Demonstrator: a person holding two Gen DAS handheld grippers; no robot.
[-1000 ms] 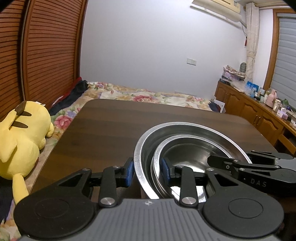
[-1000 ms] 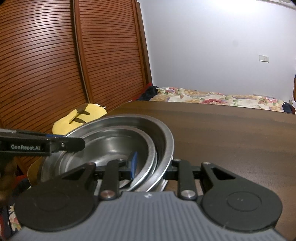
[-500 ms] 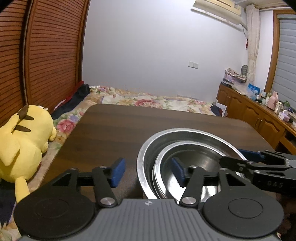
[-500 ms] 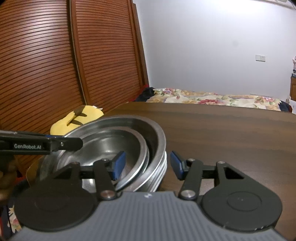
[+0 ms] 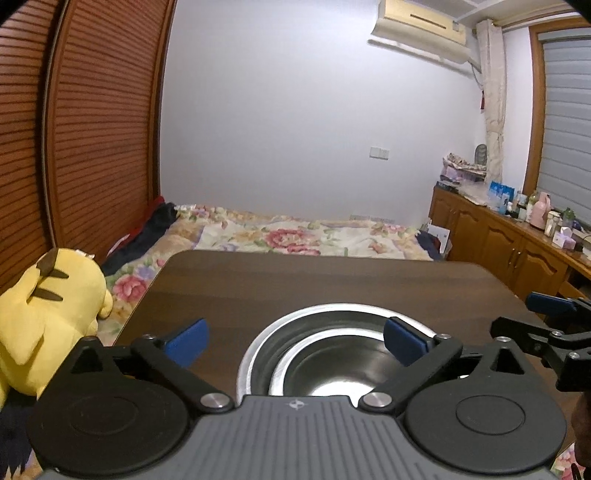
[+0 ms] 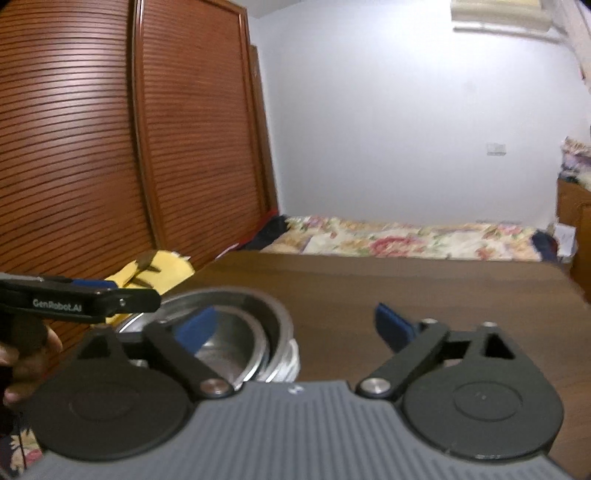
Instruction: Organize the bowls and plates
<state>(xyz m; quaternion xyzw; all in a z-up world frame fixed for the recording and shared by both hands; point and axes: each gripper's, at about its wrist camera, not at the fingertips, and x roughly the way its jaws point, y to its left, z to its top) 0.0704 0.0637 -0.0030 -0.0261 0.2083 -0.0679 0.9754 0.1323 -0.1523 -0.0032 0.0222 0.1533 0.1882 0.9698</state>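
Steel bowls (image 5: 325, 354), near rims hidden, sit between both just-released hand-held grippers.

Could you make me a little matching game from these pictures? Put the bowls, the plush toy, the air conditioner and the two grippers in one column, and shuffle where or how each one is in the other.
Things:
1. bowls
2. plush toy
3. air conditioner
4. left gripper and right gripper

Places or states:
A. high on the wall
B. wide open, holding nothing
C. nested on the table
D. on the bed, beside the table

Pairs: 1-C, 2-D, 3-A, 4-B
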